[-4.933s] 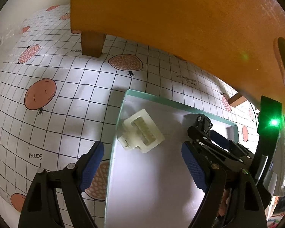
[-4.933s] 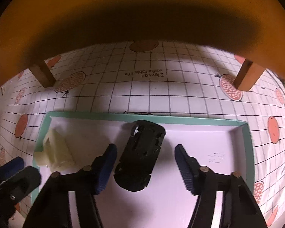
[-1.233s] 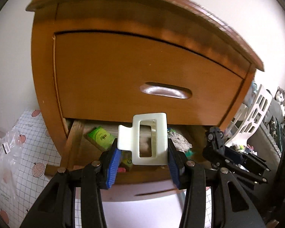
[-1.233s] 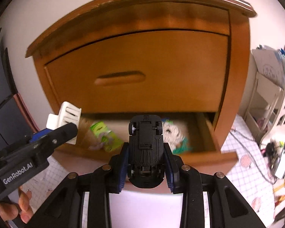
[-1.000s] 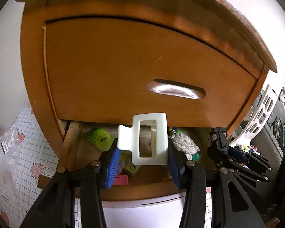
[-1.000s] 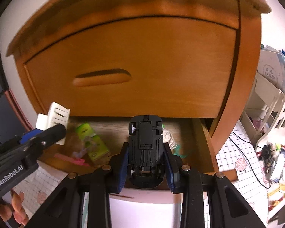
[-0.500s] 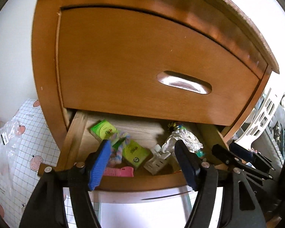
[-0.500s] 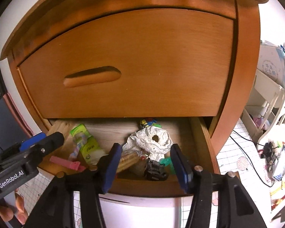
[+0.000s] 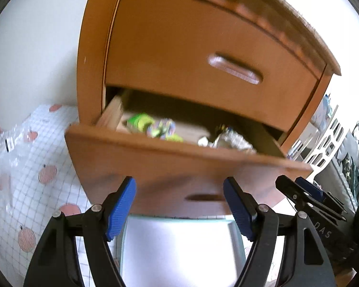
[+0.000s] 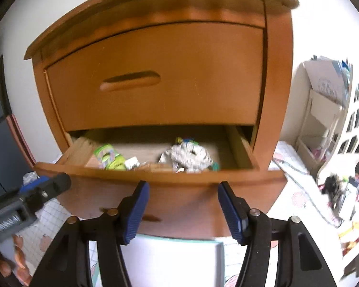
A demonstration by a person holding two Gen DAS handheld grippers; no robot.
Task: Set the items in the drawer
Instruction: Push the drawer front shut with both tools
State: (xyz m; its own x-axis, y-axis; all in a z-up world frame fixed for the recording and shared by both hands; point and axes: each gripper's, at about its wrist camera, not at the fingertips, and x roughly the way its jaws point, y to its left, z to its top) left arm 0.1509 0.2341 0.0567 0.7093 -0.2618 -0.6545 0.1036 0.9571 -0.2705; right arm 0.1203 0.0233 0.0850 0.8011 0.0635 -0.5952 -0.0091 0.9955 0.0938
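Right wrist view: your right gripper (image 10: 182, 209) and left gripper (image 9: 179, 205), just spreading, stand empty before the drawer (image 10: 179, 189).

- in front of you stands a wooden nightstand (image 10: 155, 76) on a floor covered with a white grid-patterned mat (image 9: 31, 167) printed with pinkish fruit.
- its lower drawer (image 10: 160, 191) is pulled out and carries green packets (image 10: 107, 159), a crumpled white lacy item (image 10: 189, 155) and other small things too blurred to name.
- on the mat, just below the drawer front, you see a white tray with a teal rim (image 9: 237, 234).
- crinkled clear plastic (image 9: 4, 141) lies on the mat at the left.
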